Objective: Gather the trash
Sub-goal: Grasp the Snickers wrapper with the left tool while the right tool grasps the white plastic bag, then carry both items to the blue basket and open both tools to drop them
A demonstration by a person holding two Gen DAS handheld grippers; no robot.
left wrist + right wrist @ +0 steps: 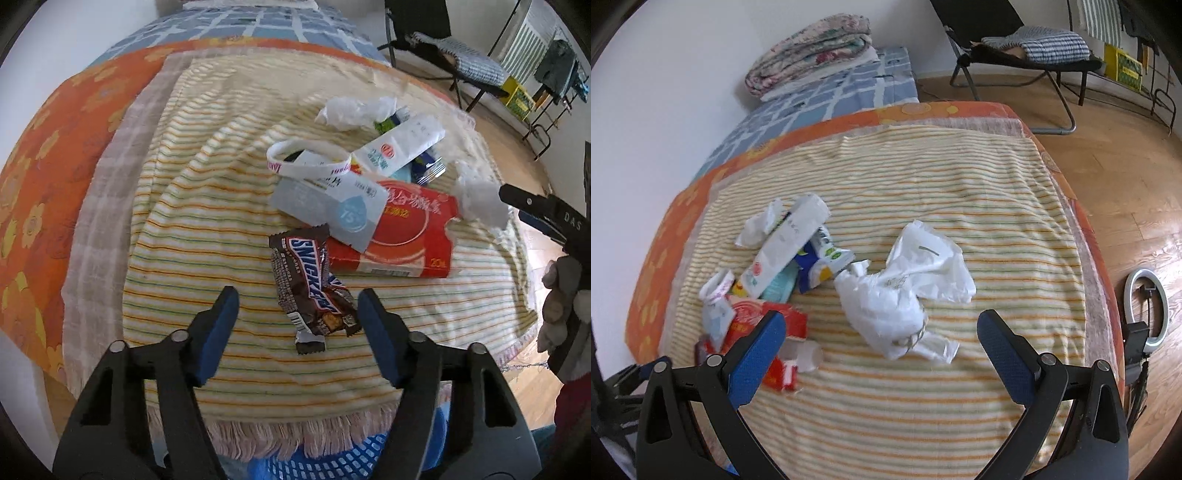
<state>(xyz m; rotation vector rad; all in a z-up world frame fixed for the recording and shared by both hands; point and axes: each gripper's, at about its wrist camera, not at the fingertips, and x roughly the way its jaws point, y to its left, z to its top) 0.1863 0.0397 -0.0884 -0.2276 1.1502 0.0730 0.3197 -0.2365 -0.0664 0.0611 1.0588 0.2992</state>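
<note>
Left gripper open, blue pads apart. Between them, nearer the right pad, a Snickers wrapper lying flat on the striped blanket, long axis running away from the fingers, torn end toward them. Just beyond its far end, a red tissue pack under a pale sachet. Right gripper open wide above a crumpled white plastic bag, untouched; red pack beside the left finger.

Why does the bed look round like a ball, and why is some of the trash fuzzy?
Both wrist views use fisheye lenses, so the striped blanket bulges and the corners go black. In the left wrist view the Snickers wrapper is sharp, the tissue smeared. In the right wrist view the crumpled white bag looks slightly soft.
</note>
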